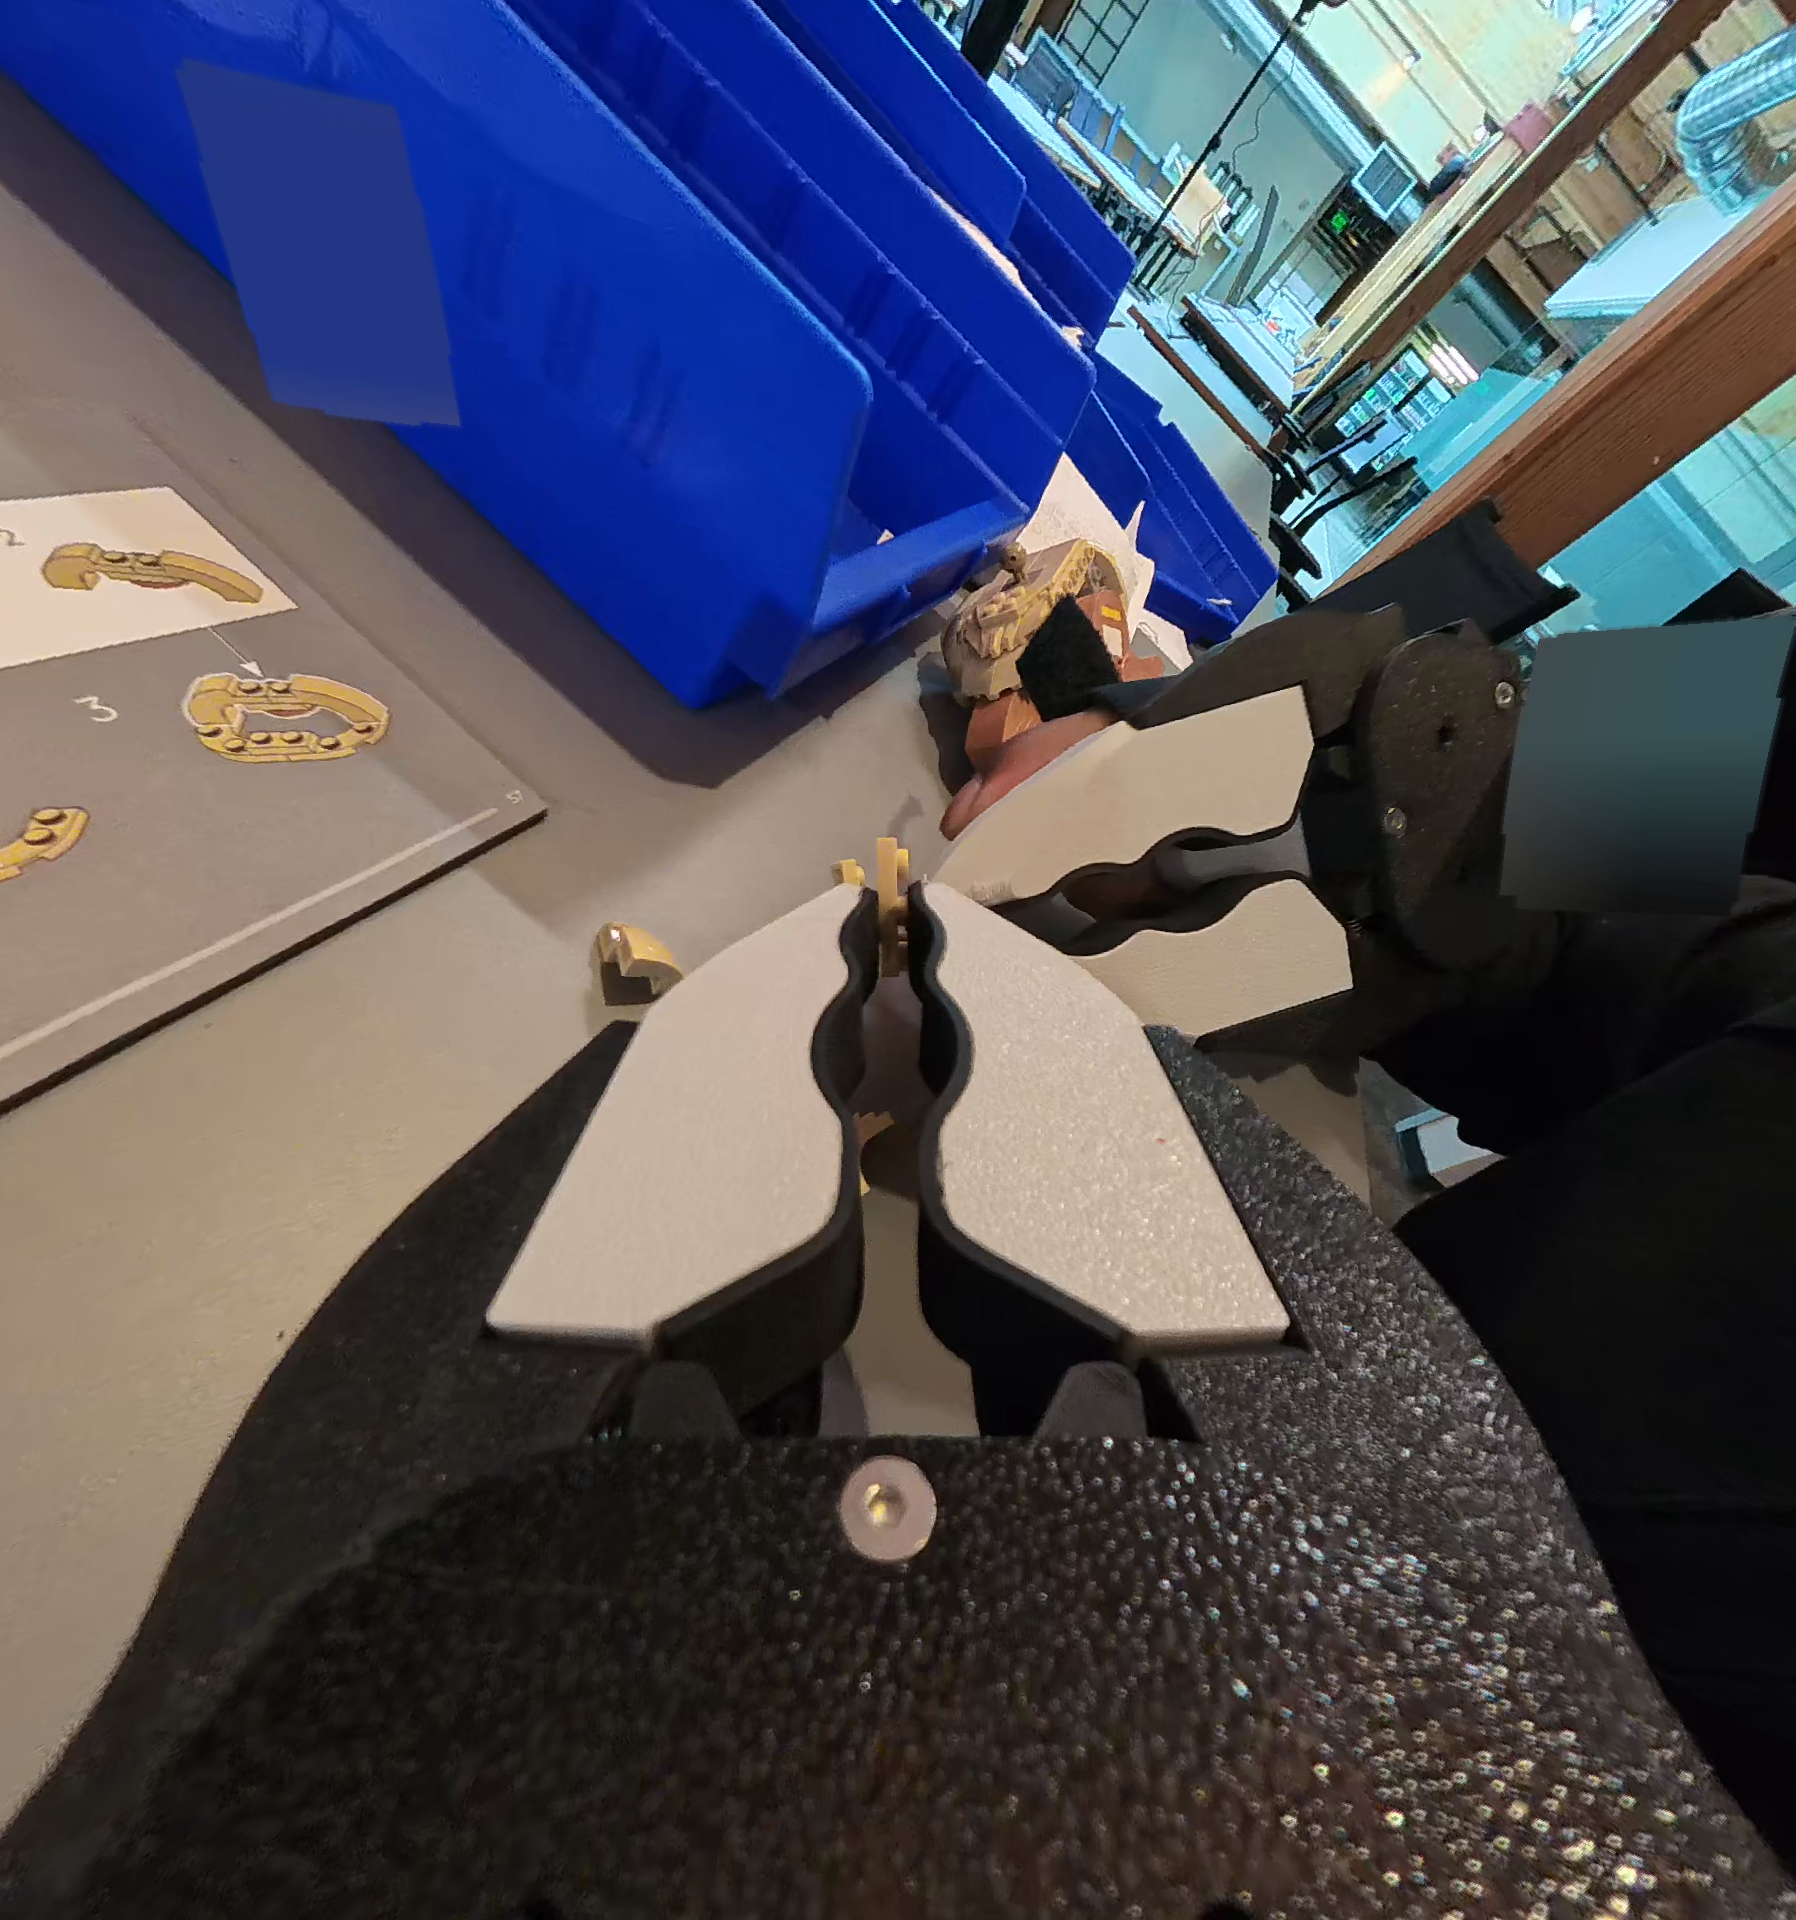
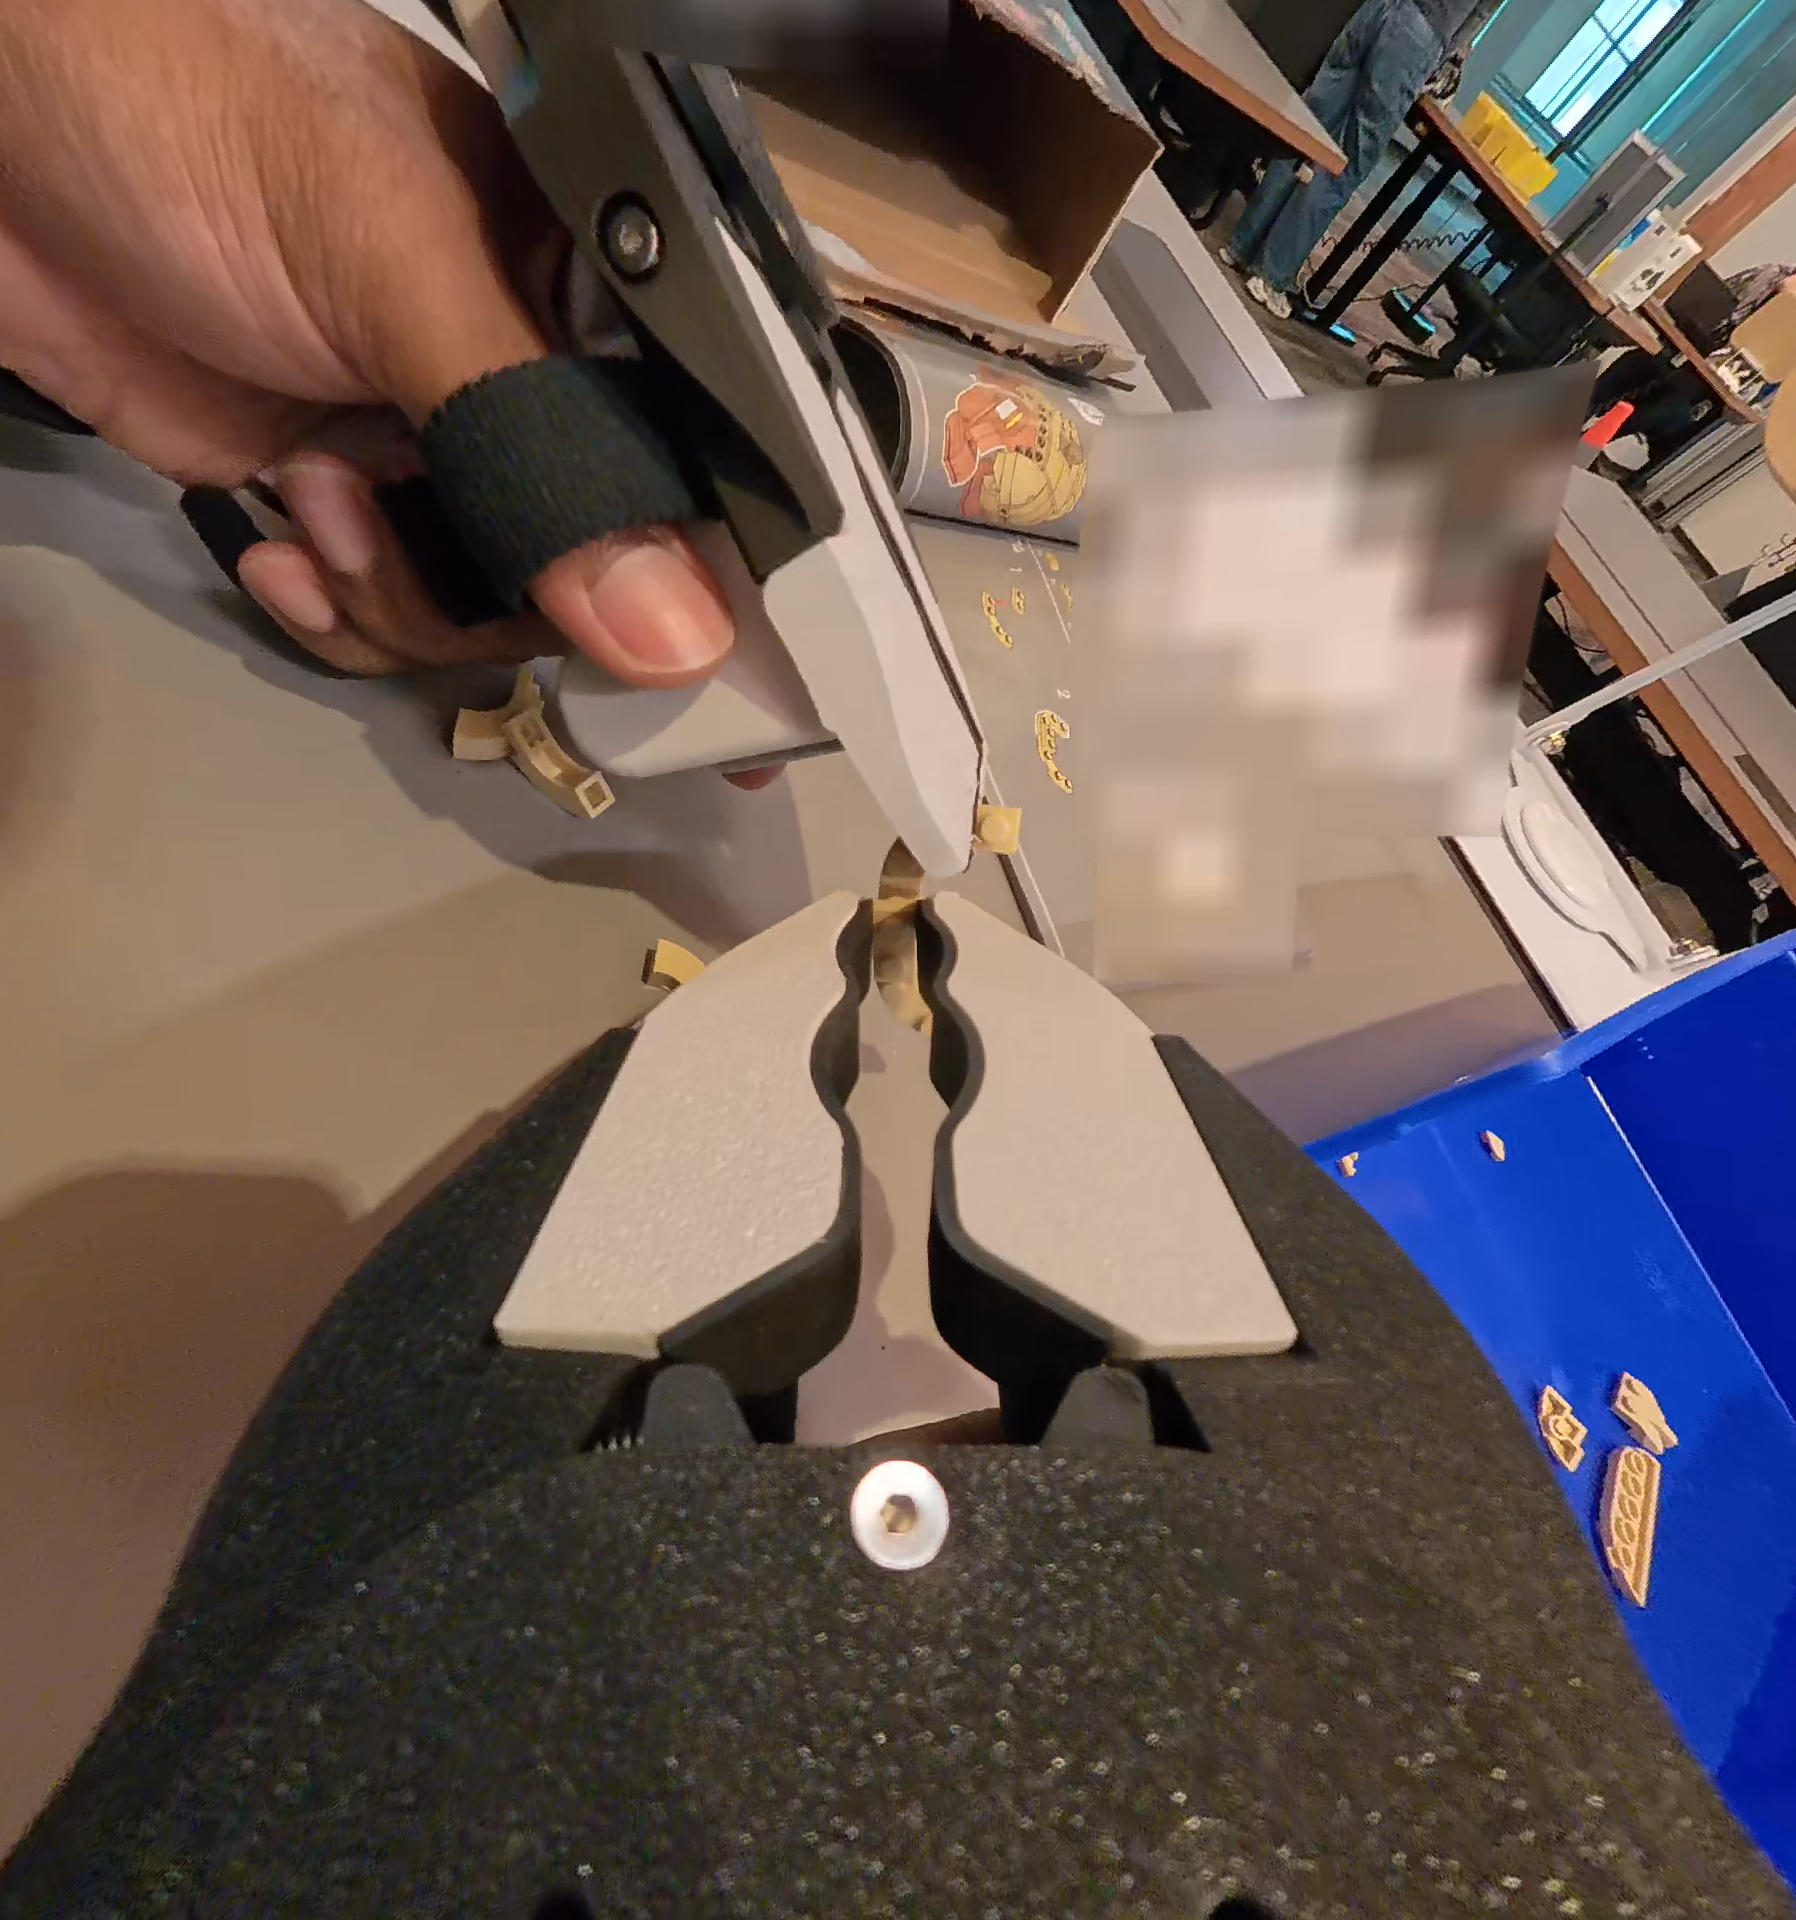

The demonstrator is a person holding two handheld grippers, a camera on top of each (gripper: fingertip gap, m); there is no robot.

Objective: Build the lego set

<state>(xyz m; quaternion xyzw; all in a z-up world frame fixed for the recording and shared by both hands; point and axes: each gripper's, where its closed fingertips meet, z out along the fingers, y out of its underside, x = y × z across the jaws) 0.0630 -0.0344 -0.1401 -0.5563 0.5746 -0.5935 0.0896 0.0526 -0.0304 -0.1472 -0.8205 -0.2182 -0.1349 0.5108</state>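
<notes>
Tan brick piece being pinched by left gripper, nearly closed | right gripper clamping another tan piece, tips meeting above grey table | loose tan brick lying just beside

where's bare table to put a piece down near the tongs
Free: the grey tabletop left of the left tongs, between the instruction booklet and the lower frame edge. Also the stretch below the loose curved tan pieces in the right wrist view. Crowded: where both tongs' tips meet, and by the blue bins and brick model.
</notes>
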